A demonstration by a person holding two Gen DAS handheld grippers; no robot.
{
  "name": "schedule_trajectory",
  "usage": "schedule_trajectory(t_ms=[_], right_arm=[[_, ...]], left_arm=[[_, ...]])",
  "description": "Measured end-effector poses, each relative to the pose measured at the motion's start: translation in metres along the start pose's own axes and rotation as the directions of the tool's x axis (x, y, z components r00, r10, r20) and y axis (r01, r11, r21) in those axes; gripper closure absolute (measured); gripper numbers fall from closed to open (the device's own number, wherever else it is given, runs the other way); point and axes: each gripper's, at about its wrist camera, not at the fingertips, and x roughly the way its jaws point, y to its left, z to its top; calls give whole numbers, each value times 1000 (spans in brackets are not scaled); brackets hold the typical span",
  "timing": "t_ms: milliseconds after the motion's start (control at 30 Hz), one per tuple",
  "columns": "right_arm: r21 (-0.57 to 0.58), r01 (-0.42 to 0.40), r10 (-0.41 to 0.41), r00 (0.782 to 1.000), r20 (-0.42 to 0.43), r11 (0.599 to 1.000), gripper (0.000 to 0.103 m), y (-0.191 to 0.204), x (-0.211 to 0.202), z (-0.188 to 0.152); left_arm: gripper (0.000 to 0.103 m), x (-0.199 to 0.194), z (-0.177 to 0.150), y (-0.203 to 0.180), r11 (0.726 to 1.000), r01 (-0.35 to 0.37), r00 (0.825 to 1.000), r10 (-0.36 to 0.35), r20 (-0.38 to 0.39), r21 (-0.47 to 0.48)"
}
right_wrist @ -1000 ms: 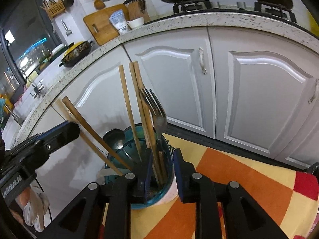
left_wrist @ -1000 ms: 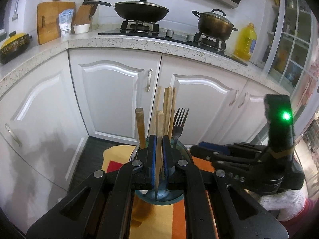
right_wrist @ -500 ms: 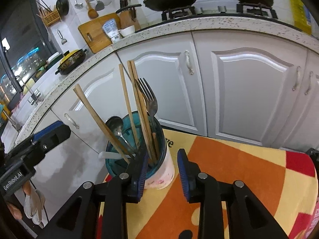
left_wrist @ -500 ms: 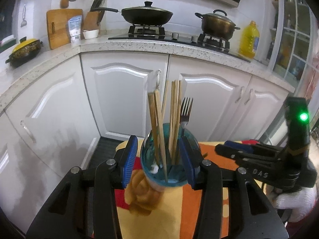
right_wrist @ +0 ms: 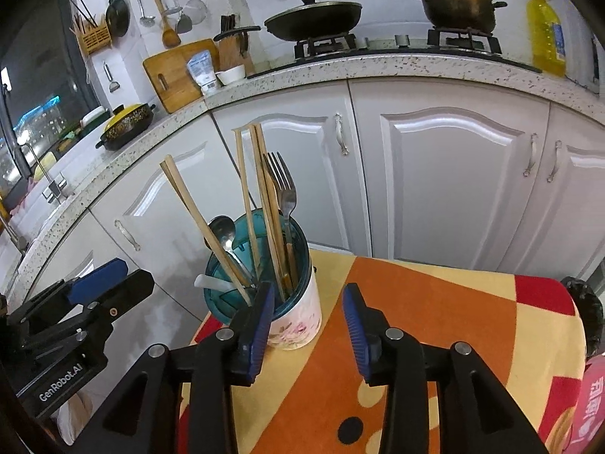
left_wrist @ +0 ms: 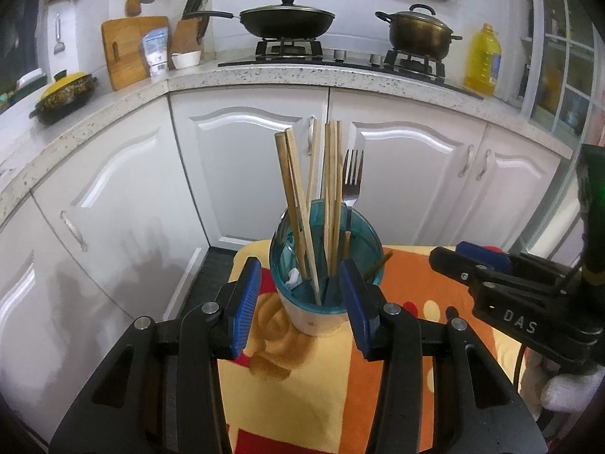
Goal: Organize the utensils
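Note:
A white holder with a teal insert (left_wrist: 317, 314) (right_wrist: 298, 325) stands on the orange and yellow cloth. It holds several wooden chopsticks (left_wrist: 295, 204) (right_wrist: 261, 196), a metal fork (left_wrist: 351, 181) (right_wrist: 283, 185) and a metal spoon (right_wrist: 223, 230). My left gripper (left_wrist: 300, 302) is open and empty, its blue pads on either side of the holder, a little in front of it. My right gripper (right_wrist: 308, 316) is open and empty, its left pad just in front of the holder. Each gripper also shows in the other view, my right gripper (left_wrist: 487, 265) and my left gripper (right_wrist: 109, 283).
The cloth-covered table (right_wrist: 435, 302) (left_wrist: 302, 378) stands close to white cabinet doors (left_wrist: 249, 159) under a speckled counter (right_wrist: 378, 64). On the counter are a stove with a pan and a pot, an oil bottle, a cutting board and a knife block.
My left gripper let go of a chopstick into the holder, opened and pulled back. My right gripper opened wider and pulled back and to the right.

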Motion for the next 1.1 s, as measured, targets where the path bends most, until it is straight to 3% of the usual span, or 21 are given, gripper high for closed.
schedule_trajectory(t_ms=[200, 333, 1100], right_arm=[[-13, 10, -10, 1000, 0, 1000, 66, 4, -6, -5], [-14, 8, -8, 1000, 9, 1000, 66, 5, -9, -6], [-29, 26, -26, 1000, 0, 999, 63, 10, -12, -8]], left_arm=[[61, -4, -5, -3, 1000, -5, 1000, 5, 1, 0], [61, -7, -7, -6, 998, -57, 998, 57, -1, 17], [61, -14, -9, -5, 998, -68, 998, 68, 16, -1]])
